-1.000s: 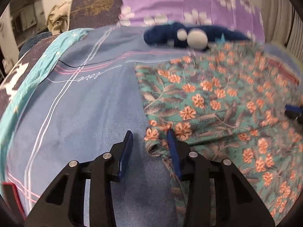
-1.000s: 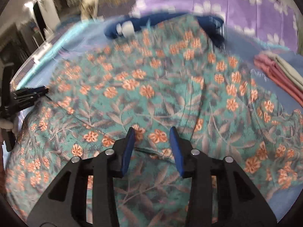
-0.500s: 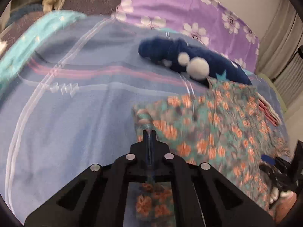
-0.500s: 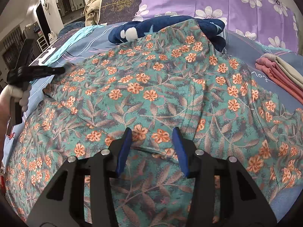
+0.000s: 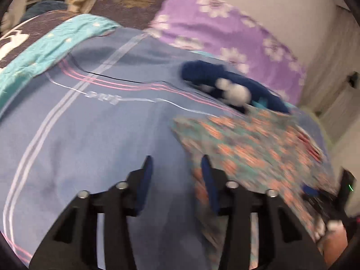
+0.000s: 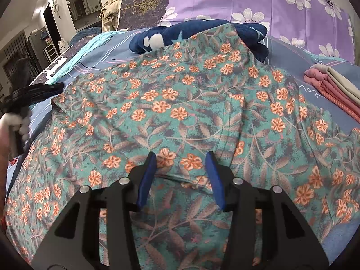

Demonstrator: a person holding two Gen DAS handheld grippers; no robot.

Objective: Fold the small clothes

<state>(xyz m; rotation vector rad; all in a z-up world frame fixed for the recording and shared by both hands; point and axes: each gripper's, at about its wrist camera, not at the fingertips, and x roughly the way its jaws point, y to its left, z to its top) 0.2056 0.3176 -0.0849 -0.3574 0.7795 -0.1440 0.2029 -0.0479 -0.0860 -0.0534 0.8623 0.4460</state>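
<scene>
Teal and orange on my blue bed

The garment under my tongs is teal with orange flowers and grey-brown leaves; the sheet is blue with pink and white stripes; the plush cloth is navy with white spots; the pillowcase is purple with white daisies.

A teal garment printed with orange flowers and brown leaves lies spread flat across the blue bed sheet, rumpled in soft folds. One edge is folded over, a seam running across its near part. Its far end overlaps a dark navy garment with white spots. Folded pink and beige clothes are stacked at the right.
</scene>
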